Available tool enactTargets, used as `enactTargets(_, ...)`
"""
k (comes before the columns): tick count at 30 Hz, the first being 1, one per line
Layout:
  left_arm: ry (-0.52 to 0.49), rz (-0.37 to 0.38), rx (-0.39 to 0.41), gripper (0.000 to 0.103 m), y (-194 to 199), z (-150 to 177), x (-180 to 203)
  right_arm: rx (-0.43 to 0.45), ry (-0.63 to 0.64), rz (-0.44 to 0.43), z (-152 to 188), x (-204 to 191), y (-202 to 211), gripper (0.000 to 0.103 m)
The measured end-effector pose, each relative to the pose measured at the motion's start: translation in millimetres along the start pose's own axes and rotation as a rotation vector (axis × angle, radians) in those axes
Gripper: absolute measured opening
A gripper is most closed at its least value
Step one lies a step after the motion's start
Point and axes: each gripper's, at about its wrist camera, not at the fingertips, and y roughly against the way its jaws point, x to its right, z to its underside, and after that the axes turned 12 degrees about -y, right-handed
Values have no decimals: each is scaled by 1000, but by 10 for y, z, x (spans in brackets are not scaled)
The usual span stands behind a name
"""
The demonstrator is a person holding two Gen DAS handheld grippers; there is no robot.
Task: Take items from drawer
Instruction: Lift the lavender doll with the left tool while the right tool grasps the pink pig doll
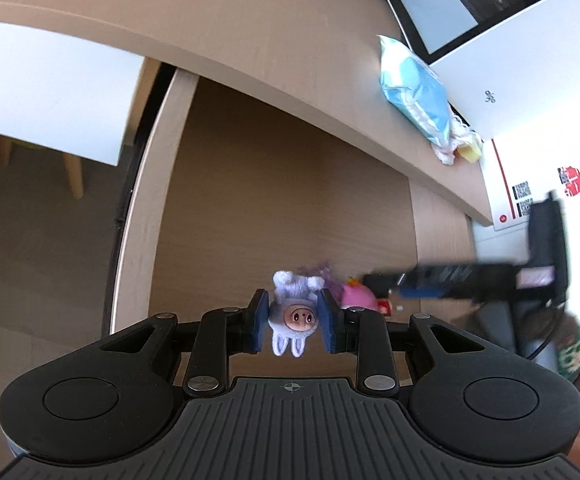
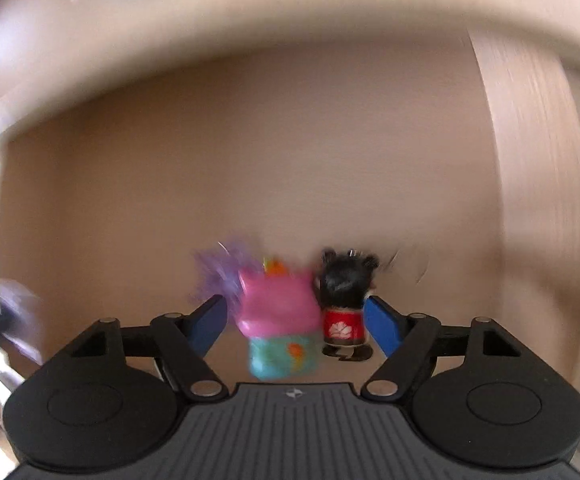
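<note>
Light wood worktop overhangs an open space lined with the same wood grain. Behind the worktop: a white wall and a dark-framed window, daylight entering. Left of the worktop: a white panel, a pale wooden chair leg below it, on brown floor.

A blue-white packet lies on the desk, perhaps wipes.
</note>
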Motion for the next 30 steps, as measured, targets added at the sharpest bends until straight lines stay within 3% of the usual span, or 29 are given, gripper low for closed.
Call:
enactTargets(3,3,6,-6,30,7,0,-16,67,-38,-51,-109,-20,187,77)
enactTargets(8,-10,12,-13,30,17,4,-11,121,-37,22,-113,34,310,77)
enactTargets(12,-55,-20,-28,30,28,15,47,71,13,10,82,-74,218,66)
enactTargets(15,-109,-50,-47,30,28,12,139,23,80,5,268,-282,30,64)
enactTargets(20,-208,-78,-60,30,65,18,332,-8,148,148,437,-531,-375,62)
enactTargets(21,-231,-82,-62,30,65,18,372,-6,157,175,448,-541,-423,57)
enactTargets(22,-250,-87,-60,30,73,24,412,-12,158,180,454,-554,-454,44)
enactTargets(30,-338,-17,-112,30,-66,21,626,24,117,142,603,-548,-296,42)
